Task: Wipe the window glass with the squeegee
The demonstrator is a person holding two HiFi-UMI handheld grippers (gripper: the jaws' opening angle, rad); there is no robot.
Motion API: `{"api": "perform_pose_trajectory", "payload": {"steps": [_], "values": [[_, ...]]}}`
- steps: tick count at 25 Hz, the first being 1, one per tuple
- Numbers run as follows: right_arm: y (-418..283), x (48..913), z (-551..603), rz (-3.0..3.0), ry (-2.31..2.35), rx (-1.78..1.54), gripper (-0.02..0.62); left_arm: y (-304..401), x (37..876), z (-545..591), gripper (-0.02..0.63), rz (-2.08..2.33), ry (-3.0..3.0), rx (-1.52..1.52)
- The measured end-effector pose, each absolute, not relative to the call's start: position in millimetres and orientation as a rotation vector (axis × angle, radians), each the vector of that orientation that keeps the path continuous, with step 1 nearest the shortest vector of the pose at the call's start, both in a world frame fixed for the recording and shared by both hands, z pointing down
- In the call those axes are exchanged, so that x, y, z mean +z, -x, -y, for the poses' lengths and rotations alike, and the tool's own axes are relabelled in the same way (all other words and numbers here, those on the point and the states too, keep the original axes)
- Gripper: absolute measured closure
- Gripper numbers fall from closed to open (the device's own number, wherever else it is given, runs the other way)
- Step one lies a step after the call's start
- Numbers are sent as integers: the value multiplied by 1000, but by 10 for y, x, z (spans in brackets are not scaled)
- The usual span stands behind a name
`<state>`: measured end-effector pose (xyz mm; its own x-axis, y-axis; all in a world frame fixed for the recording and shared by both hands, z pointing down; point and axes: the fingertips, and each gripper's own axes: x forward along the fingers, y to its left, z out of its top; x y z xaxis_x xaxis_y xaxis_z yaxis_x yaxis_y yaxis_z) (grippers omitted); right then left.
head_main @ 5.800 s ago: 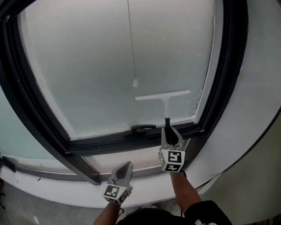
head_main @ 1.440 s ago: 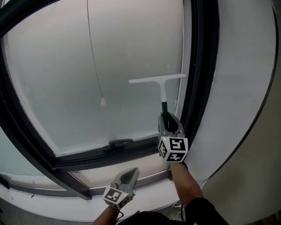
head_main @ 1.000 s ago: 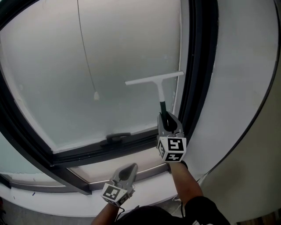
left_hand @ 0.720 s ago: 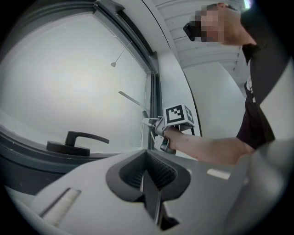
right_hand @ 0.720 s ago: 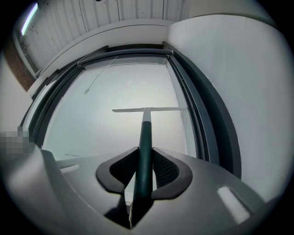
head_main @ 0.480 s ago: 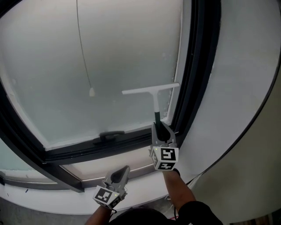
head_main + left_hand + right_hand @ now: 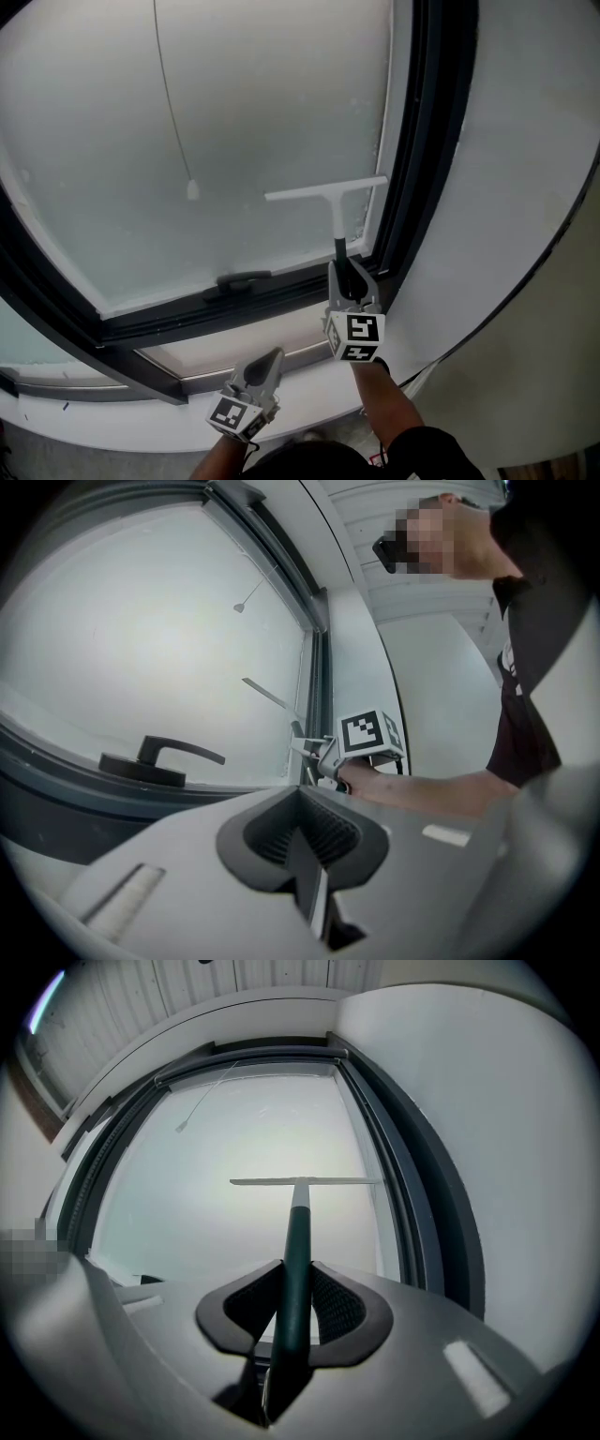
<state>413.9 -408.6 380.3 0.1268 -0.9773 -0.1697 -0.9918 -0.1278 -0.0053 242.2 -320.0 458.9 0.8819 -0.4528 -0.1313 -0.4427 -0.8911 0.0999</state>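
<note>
While right gripper point(image 7: 345, 274) jaws clench the squeegee point(image 7: 337, 217), left gripper point(image 7: 271, 357) jaws closed empty, handle point(image 7: 298, 1241) end hidden between jaws.

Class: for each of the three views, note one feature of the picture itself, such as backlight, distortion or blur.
Head view: the window frame bows into curves. Left gripper view: dark rounded corners; the left gripper, close up, looks soft. Right gripper view: the window glass glows brightest at centre, backlighting the squeegee held by the right gripper.

frosted matt window glass point(image 7: 262, 112), dark matt frame point(image 7: 436, 141), white plastic squeegee point(image 7: 337, 214), smooth dark-green handle point(image 7: 296, 1260)
</note>
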Motion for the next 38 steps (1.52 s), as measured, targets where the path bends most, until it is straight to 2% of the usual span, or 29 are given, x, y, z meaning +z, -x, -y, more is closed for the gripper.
{"api": "perform_pose_trajectory", "payload": {"steps": [38], "values": [[-4106, 4559, 3934, -2079, 2300, -44, 500, -2428, 4764, 3260, 606, 876, -2887, -238]]}}
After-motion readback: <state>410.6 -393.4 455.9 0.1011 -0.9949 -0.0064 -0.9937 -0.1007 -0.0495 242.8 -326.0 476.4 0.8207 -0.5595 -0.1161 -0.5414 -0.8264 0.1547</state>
